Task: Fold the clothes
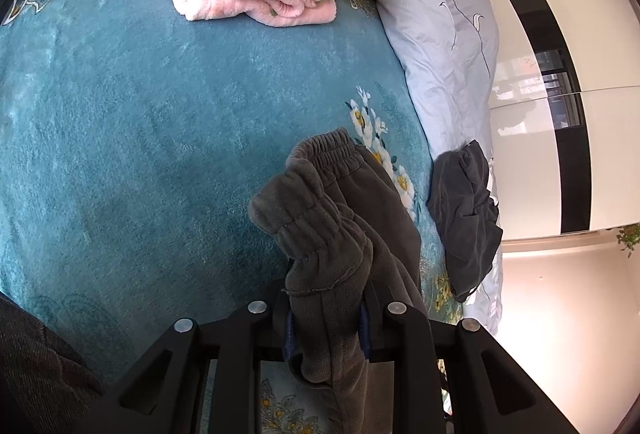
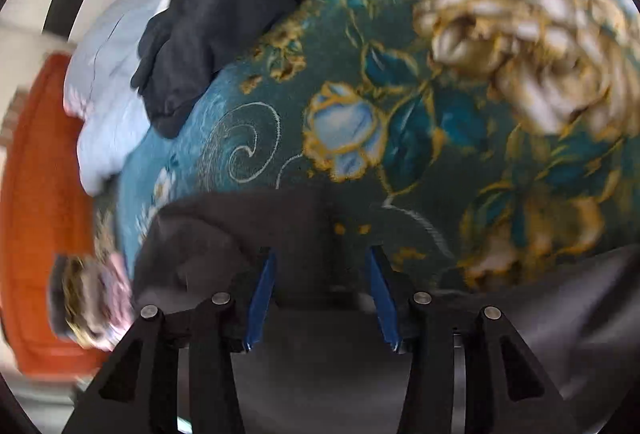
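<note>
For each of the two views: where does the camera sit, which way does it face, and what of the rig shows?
Left wrist: on the left gripper, angled down at the teal blanket; jaws shut on grey sweatpants.
Right wrist: on the right gripper, angled down at the blanket's floral part; blue pads apart, blurred.
Shared: blanket, dark garment, pale duvet, the sweatpants.

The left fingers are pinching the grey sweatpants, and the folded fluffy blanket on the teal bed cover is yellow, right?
Not quite. The folded fluffy blanket is pink, not yellow, as the left wrist view shows. The rest holds: the left fingers are pinching the grey sweatpants over the teal bed cover.
</note>
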